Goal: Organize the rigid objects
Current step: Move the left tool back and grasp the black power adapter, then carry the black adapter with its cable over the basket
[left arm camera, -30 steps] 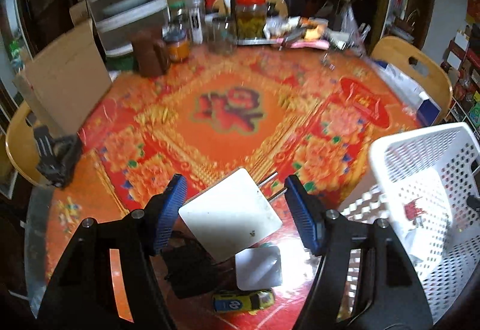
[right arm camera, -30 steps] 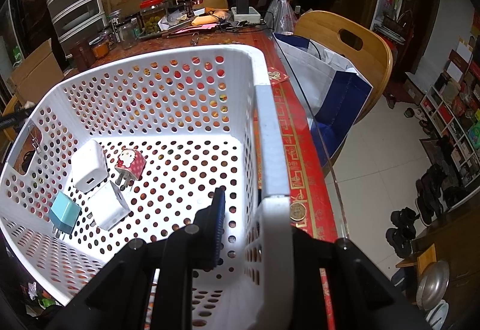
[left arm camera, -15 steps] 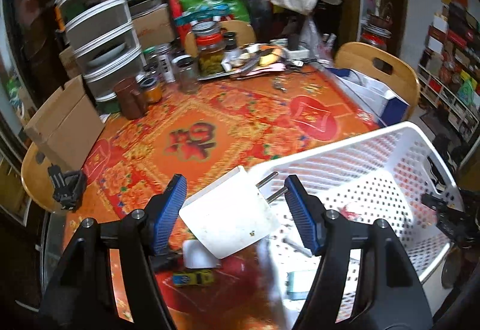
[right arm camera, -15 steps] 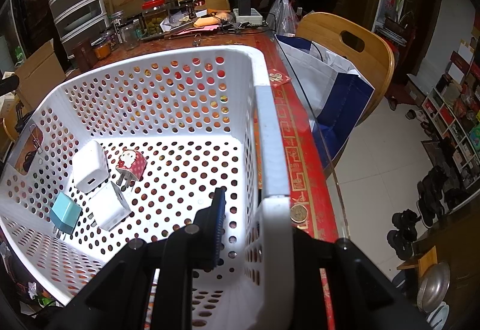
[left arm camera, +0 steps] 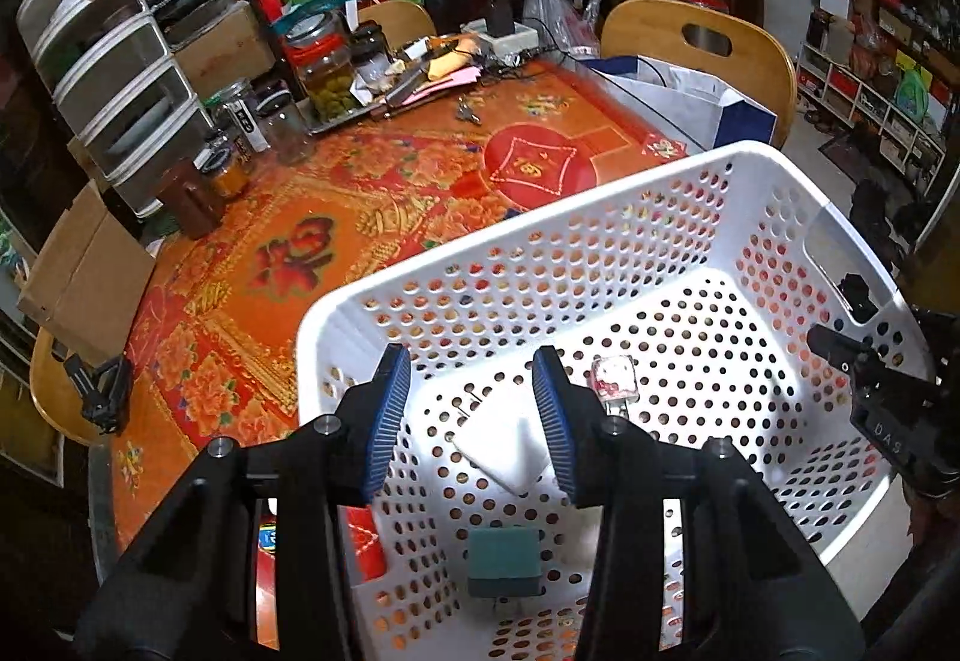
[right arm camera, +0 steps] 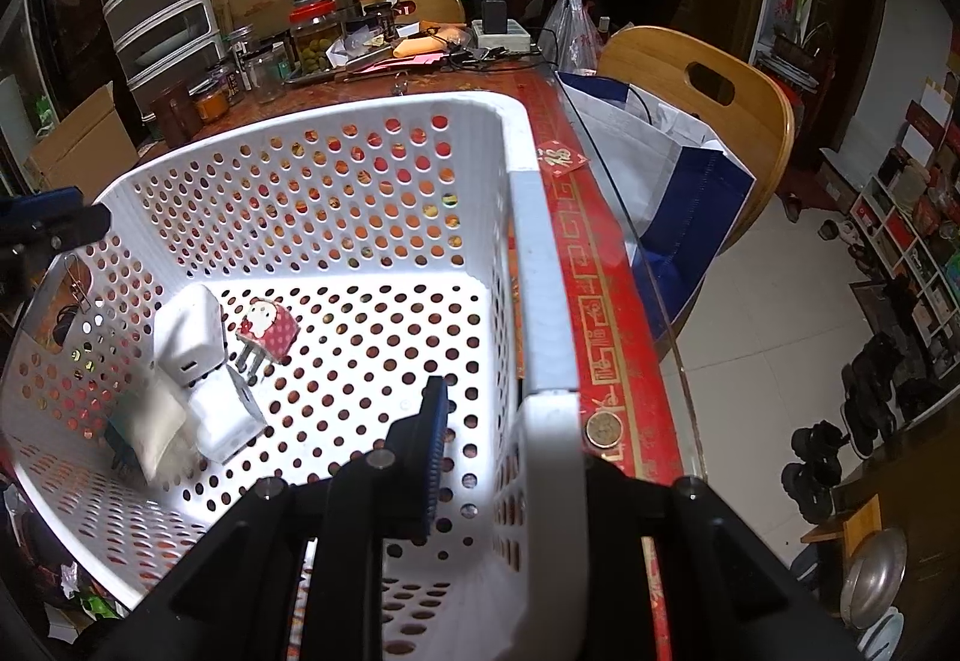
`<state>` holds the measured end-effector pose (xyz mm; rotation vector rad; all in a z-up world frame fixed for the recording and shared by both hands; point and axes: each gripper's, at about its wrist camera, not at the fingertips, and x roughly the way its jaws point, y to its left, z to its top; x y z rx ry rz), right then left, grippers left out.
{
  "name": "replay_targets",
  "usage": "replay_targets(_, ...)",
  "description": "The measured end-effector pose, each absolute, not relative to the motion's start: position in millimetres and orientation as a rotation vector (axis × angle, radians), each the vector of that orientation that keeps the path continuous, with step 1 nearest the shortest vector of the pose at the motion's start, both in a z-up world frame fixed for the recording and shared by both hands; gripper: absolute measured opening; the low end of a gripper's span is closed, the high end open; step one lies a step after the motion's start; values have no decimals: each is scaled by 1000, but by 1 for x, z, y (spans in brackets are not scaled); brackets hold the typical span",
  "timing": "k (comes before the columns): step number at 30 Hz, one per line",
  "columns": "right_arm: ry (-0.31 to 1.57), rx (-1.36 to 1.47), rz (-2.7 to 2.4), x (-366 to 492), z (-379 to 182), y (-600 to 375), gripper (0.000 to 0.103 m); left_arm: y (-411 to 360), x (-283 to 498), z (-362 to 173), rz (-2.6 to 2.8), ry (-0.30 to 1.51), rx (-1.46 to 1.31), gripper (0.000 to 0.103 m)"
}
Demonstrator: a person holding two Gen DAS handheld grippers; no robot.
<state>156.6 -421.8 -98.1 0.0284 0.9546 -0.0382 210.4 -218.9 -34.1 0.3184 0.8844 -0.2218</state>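
Note:
A white perforated basket point(left arm camera: 510, 235) stands on the red patterned table. My left gripper point(left arm camera: 471, 415) hovers over its near-left corner. Its jaws are closing and its blue pads press on nothing. Below them a flat white charger point(left arm camera: 504, 451) lies in the basket, blurred in the right wrist view point(right arm camera: 153, 424). Also inside are a teal charger point(left arm camera: 503, 562), a red-and-white cartoon charger point(right arm camera: 267, 331) and two more white chargers point(right arm camera: 186, 337). My right gripper point(right arm camera: 516, 439) is shut on the basket's right wall point(right arm camera: 540, 271), one pad inside, the other finger hidden outside.
Jars point(left arm camera: 327, 72), a tray of clutter and a power strip crowd the table's far side. A drawer unit point(left arm camera: 114, 78) and a cardboard box point(left arm camera: 84, 277) stand at left. Wooden chairs point(right arm camera: 708, 84) and a blue-white bag point(right arm camera: 678, 181) are at right. A coin point(right arm camera: 602, 430) lies beside the basket.
My left gripper swung right from the table to above the basket. The white charger left its jaws and dropped in, and the jaws narrowed. The right gripper kept still.

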Motion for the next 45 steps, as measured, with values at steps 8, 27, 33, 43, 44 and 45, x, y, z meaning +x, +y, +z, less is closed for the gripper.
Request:
replay_targets(8,954,26,-28,159,-99,-424,21,-174,204,-26,-265,811,240,75)
replay_targets(27,955,23,-41,160,-99,-422,21,72,242,-153,57,1023,-57,102)
replay_targets(33,960,19,-49,159,-99,-422,21,69,253,-174,64,1044,-62,102)
replay_targets(43,959,19,-49,159,-99,-423,21,73,260,-192,70,1049,-83,90)
replay_targets(44,959,19,-49,159,-99,-423,21,72,260,-190,69,1039,-81,79)
replay_targets(45,959,19,-49,159,-99,-423,21,70,258,-189,65,1028,-76,72)
